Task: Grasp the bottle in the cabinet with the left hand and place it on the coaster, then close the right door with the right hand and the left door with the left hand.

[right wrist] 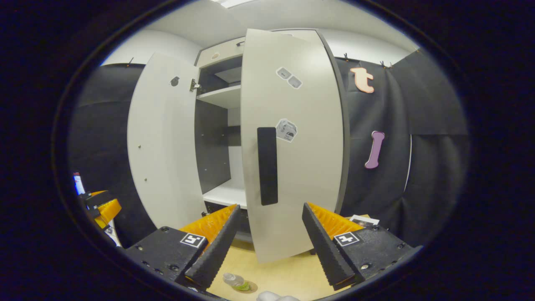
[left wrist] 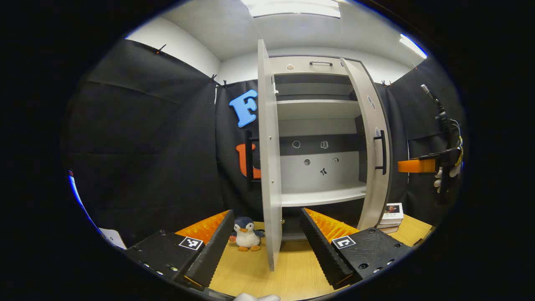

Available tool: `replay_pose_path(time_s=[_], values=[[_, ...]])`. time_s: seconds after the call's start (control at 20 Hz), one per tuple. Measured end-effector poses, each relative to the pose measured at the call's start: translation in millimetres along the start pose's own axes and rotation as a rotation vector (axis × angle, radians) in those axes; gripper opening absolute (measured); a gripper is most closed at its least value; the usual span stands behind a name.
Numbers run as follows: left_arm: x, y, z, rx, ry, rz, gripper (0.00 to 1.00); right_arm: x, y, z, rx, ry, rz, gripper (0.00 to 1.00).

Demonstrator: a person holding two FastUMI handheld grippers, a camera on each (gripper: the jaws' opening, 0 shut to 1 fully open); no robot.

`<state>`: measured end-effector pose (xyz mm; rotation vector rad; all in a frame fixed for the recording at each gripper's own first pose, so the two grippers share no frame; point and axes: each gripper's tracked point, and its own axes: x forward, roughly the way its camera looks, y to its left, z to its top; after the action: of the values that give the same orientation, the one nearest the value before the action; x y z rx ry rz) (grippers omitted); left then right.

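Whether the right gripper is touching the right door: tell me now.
Apart. In the left gripper view, a strip of dark cloth shows between the right gripper and the right door.

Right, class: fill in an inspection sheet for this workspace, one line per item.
Surface: wooden table.
Job's things: cabinet with left door and right door both open; bottle stands on the table, apparently on the coaster.
Clutter: penguin toy; books.
Grippers: left gripper open; right gripper open, facing the right door's handle.
Cables: thin wires by the right gripper.
Surroundings: black cloth walls.
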<state>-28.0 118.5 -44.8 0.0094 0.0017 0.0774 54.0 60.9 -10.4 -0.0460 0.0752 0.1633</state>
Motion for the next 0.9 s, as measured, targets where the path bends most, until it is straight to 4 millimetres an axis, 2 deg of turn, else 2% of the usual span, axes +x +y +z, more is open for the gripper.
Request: replay_pose_path(time_s=[0.3, 0.5, 0.65, 0.9], values=[[29.6, 60.9, 6.6, 0.019, -0.032, 0.072, 0.96, -31.1, 6.7, -20.6, -0.028, 0.045, -0.042, 0.97], [60.5, 101.4, 17.7, 0.048, -0.055, 0.114, 0.96, -52.6, 5.3, -28.5, -0.046, 0.070, -0.084, 0.97], [86.5, 121.2, 31.1, 0.053, -0.078, 0.134, 0.96, -63.7, 4.2, -38.0, -0.045, 0.094, -0.111, 0.97], [123.8, 126.7, 57.4, 0.014, -0.112, 0.137, 0.96, -76.4, -1.4, -48.5, -0.014, 0.133, -0.134, 0.97]])
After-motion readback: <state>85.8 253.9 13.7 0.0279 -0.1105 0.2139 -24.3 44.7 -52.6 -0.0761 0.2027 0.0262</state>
